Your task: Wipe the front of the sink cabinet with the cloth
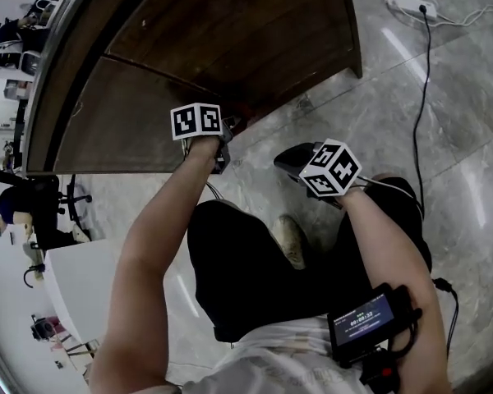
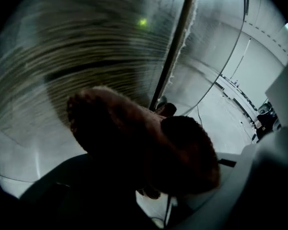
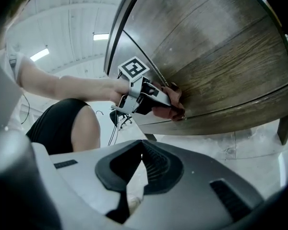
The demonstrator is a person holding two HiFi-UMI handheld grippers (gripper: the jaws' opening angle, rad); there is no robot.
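Note:
The sink cabinet front is dark brown wood with a seam between its panels. My left gripper is shut on a reddish-brown cloth and presses it against the wood near the lower seam. In the right gripper view, the cloth bulges from the left gripper right on the cabinet. The wood looks streaked with motion in the left gripper view. My right gripper hovers low over the floor, apart from the cabinet. Its jaws are shut on nothing.
The grey marble floor carries a white power strip and a black cable at the right. A cabinet leg stands at the right corner. The person's knees and a shoe sit just below the grippers. Office chairs stand far left.

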